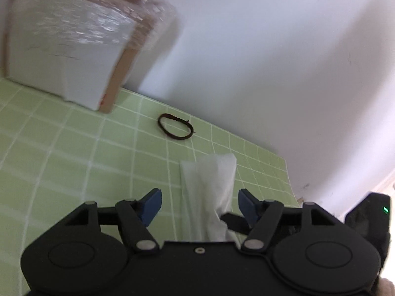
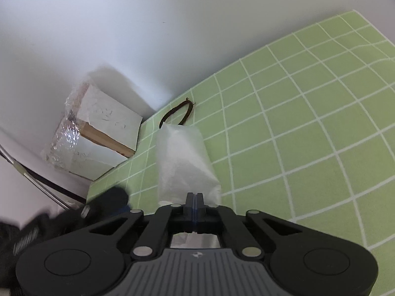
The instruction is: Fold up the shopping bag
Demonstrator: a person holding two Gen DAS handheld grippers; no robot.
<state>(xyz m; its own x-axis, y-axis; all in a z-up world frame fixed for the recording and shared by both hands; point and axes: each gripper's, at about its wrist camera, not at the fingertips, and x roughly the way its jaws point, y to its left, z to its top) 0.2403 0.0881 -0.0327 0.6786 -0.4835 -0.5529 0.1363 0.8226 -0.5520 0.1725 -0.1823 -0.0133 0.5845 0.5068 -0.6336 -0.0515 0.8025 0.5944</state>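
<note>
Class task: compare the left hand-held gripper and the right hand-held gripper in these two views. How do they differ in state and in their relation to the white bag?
The left hand-held gripper is open, its blue fingers spread wide; the right hand-held gripper is shut. The left one grips nothing, with the folded white bag lying between its fingers; the right one pinches the bag's near edge. Both are black, and both point over the green grid mat toward the brown loop.

A green mat (image 1: 61, 153) with a white grid covers the table and runs to a white wall (image 1: 271, 49) at the far side. A cardboard box (image 1: 64, 56), wrapped in bubble wrap with white paper on its faces, stands at the far left against the wall. A dark band (image 1: 175, 129), a closed loop, lies flat on the mat near the wall, right of the box and apart from it.
</note>
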